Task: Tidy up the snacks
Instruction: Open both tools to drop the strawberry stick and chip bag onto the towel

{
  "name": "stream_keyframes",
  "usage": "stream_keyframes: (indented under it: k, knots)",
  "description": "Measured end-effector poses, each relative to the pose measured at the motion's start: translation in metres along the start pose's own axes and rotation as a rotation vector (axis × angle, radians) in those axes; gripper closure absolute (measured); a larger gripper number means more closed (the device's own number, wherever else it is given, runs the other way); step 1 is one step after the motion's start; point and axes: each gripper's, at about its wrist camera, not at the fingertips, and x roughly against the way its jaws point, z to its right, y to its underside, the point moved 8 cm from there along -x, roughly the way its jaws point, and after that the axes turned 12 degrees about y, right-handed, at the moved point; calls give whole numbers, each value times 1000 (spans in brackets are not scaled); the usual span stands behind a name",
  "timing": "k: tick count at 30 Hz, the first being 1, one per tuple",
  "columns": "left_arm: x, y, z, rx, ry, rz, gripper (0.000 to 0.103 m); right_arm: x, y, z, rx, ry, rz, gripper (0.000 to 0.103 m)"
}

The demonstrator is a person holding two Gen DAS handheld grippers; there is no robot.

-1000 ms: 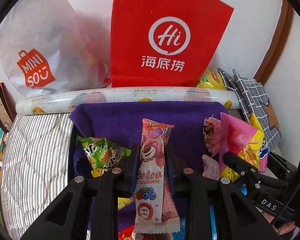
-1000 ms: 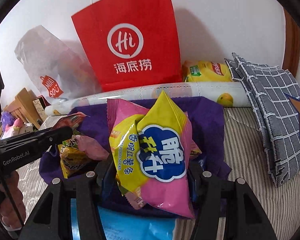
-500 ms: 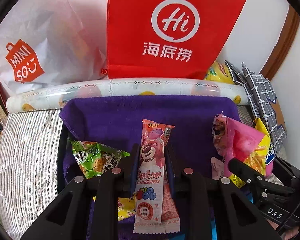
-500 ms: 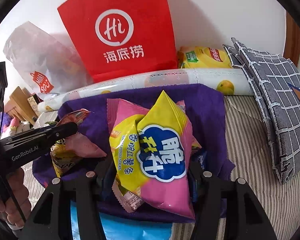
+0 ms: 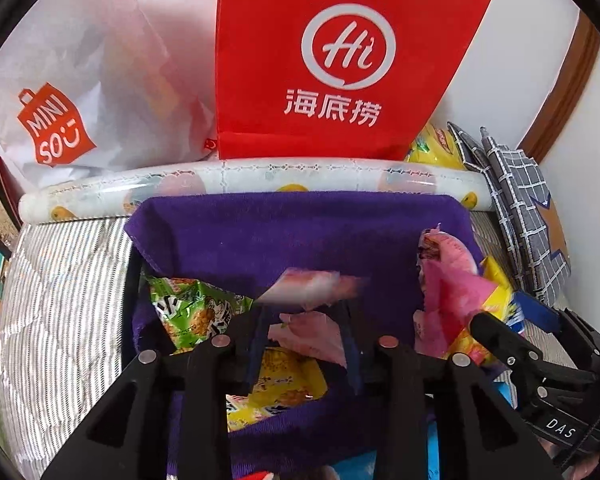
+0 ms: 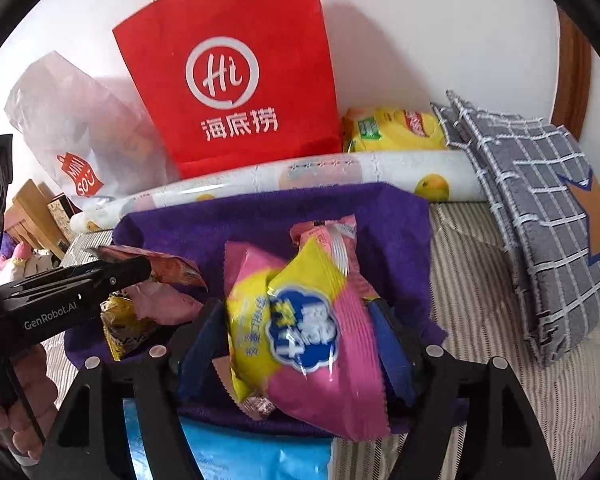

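Note:
My left gripper (image 5: 304, 320) has opened over the purple-lined basket (image 5: 300, 232). The long pink snack bar (image 5: 312, 286) is blurred, tipping sideways just beyond the fingertips as it falls free. A green snack bag (image 5: 196, 312) and a yellow packet (image 5: 284, 380) lie in the basket below. My right gripper (image 6: 296, 340) is shut on a pink and yellow chips bag (image 6: 300, 332), held above the basket's near edge. The left gripper also shows at the left of the right wrist view (image 6: 112, 276).
A red Hi paper bag (image 5: 340, 60) and a white Miniso bag (image 5: 60, 100) stand behind the basket. A printed roll (image 5: 240, 180) lies along its far edge. A grey checked cushion (image 6: 540, 208) and a yellow packet (image 6: 396, 128) sit right. Blue packaging (image 6: 240, 456) lies below.
The left gripper has opened and let go of the pink snack bar, which is dropping into the basket. The right gripper has tilted and moved forward with the chips bag.

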Motion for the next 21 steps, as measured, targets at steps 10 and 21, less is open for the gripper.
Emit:
stream_keyframes:
  k: [10, 21]
  knots:
    - [54, 4, 18, -18, 4, 59, 62, 70, -1, -9, 40, 37, 123, 31]
    - [125, 40, 32, -32, -2, 121, 60, 144, 25, -21, 32, 7, 206, 31]
